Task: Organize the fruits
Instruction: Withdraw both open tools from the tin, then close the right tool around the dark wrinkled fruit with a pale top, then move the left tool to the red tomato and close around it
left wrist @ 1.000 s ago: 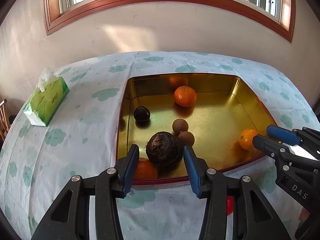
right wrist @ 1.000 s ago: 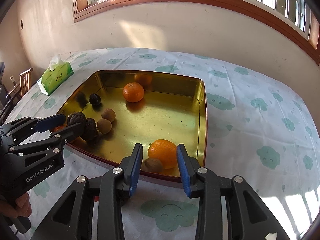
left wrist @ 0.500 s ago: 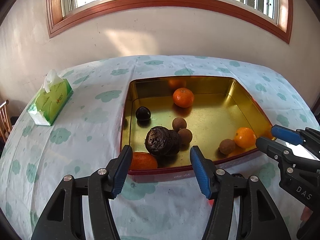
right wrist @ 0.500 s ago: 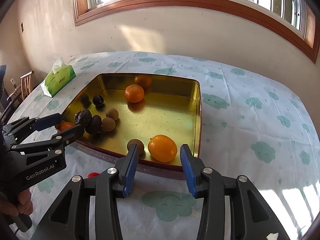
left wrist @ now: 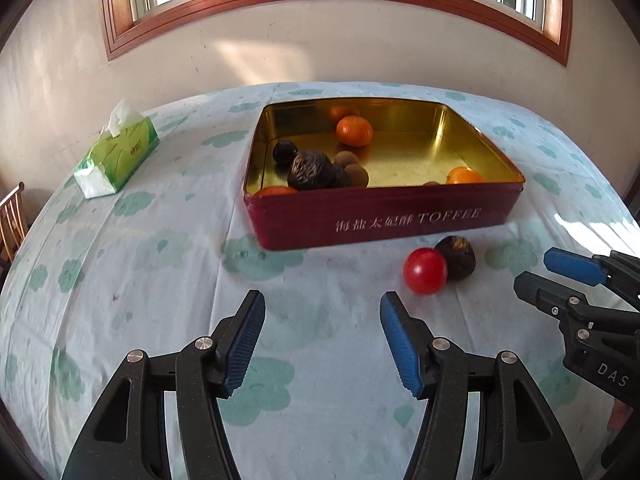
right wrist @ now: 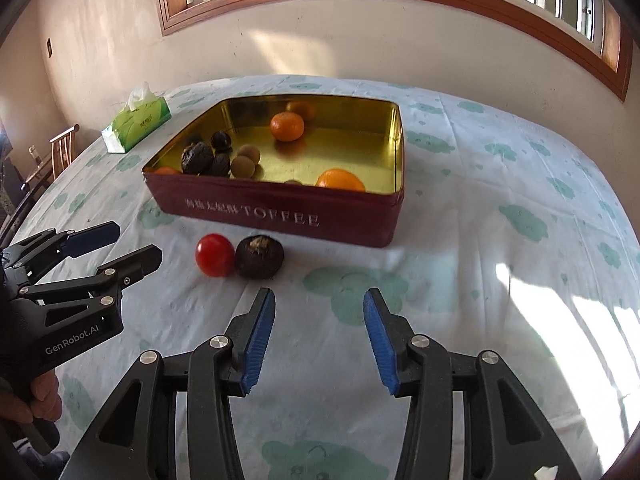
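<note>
A red toffee tin (left wrist: 384, 220) (right wrist: 280, 216) with a gold inside stands on the table and holds several fruits: oranges (left wrist: 354, 131) (right wrist: 287, 126), dark wrinkled fruits (left wrist: 311, 171) (right wrist: 197, 158) and small brown ones (right wrist: 248, 155). A red tomato (left wrist: 425, 271) (right wrist: 215, 255) and a dark round fruit (left wrist: 456, 258) (right wrist: 259, 257) lie side by side on the cloth in front of the tin. My left gripper (left wrist: 322, 338) is open and empty, left of the tomato. My right gripper (right wrist: 319, 334) is open and empty, just right of the dark fruit.
A green tissue pack (left wrist: 116, 152) (right wrist: 136, 120) lies at the far left of the table. A wooden chair (right wrist: 60, 148) stands beyond the left table edge. The table carries a pale cloth with green clouds (left wrist: 160, 280). A wall with a window is behind.
Both grippers have pulled back and down from over the tin toward the near side of the table. The tomato and the dark fruit in front of the tin have come into view.
</note>
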A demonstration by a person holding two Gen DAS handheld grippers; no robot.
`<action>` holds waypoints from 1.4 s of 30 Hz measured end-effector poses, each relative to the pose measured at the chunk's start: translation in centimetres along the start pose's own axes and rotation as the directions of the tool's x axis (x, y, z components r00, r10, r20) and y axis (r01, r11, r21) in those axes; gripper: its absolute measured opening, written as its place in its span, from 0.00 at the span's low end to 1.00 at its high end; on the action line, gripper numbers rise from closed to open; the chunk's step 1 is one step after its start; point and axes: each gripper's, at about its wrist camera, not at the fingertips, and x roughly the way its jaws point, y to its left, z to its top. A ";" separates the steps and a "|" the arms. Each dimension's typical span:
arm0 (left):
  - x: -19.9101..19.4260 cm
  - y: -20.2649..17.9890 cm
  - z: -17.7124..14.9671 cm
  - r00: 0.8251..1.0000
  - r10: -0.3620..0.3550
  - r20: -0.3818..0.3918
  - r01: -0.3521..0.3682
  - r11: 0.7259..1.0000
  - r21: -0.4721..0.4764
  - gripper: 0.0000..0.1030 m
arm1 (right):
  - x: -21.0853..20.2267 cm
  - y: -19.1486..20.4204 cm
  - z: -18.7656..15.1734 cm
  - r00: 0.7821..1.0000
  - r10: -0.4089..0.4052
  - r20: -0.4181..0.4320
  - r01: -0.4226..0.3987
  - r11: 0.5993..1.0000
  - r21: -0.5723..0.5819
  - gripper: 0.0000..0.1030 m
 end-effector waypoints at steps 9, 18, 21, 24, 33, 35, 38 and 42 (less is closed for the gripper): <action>0.9 1.5 -1.3 0.999 0.034 -0.023 -0.035 0.999 -0.033 0.59 | 1.8 1.7 -0.4 0.999 0.031 -0.031 -0.032 0.999 -0.015 0.42; 1.9 2.4 -1.0 0.999 0.019 -0.032 -0.021 0.998 -0.063 0.60 | 3.8 3.3 1.0 1.000 0.016 -0.026 -0.017 0.998 -0.056 0.43; 2.1 2.7 -0.8 0.999 0.025 -0.037 -0.027 0.997 -0.074 0.67 | 4.2 3.5 1.4 1.000 0.004 -0.019 -0.005 0.998 -0.065 0.41; 2.2 3.0 -0.8 0.999 0.016 -0.039 -0.019 0.997 -0.079 0.68 | 4.4 3.7 1.6 1.000 -0.006 -0.009 0.005 0.998 -0.069 0.39; 2.0 2.6 -0.9 0.999 0.036 -0.033 -0.038 0.997 -0.068 0.68 | 4.6 3.9 1.8 1.000 -0.011 0.001 0.011 0.997 -0.081 0.30; 2.0 2.5 -0.9 0.999 0.042 -0.031 -0.044 0.997 -0.063 0.68 | 4.5 3.9 1.8 1.000 -0.009 0.002 0.009 0.997 -0.077 0.30; 1.8 2.3 -0.9 0.998 0.047 -0.031 -0.049 0.997 -0.055 0.68 | 4.3 3.5 1.5 1.000 -0.010 0.003 0.010 0.998 -0.060 0.30; 1.6 1.4 -1.0 0.999 0.019 -0.033 -0.021 0.999 -0.039 0.68 | 3.8 2.3 1.0 1.000 -0.019 0.004 0.019 0.999 -0.041 0.30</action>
